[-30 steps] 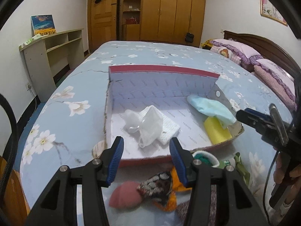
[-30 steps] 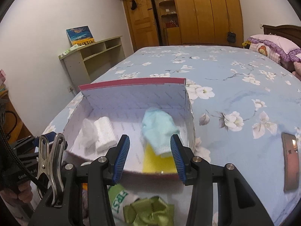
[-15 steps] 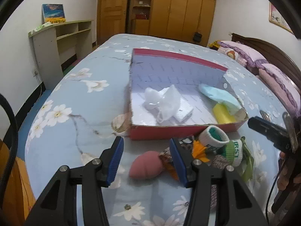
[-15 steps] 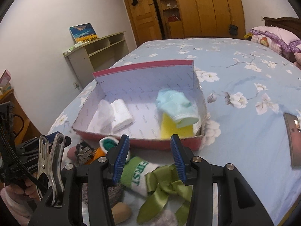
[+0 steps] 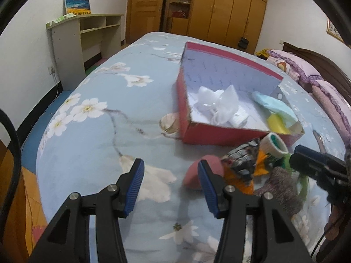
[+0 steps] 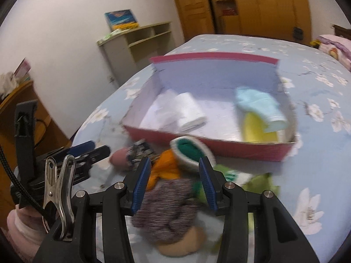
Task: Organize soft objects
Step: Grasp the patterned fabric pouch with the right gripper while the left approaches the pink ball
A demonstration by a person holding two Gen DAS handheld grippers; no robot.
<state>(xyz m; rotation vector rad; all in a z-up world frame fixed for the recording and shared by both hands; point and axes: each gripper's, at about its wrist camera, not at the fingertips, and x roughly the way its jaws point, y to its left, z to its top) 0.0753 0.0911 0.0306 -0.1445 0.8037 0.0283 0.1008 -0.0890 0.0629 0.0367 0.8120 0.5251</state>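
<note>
A red cardboard box lies on the bed. It holds white cloths, a light blue sock and a yellow sponge. In front of the box is a loose pile: a pink sponge, a patterned cloth, an orange cloth, a green-cuffed sock, a purple knitted piece and a green ribbon. My left gripper is open over bare sheet, left of the pink sponge. My right gripper hovers open above the pile.
The blue floral bedsheet curves down to the bed's edge at the left and near side. A shelf unit stands by the wall and wardrobes behind. Pillows and a headboard are at the far right. A beige soft thing lies nearest.
Both grippers have drawn back from over the box toward the near side of the bed, so the pile shows fully. The left view has swung left. The jaws are as wide as before.
</note>
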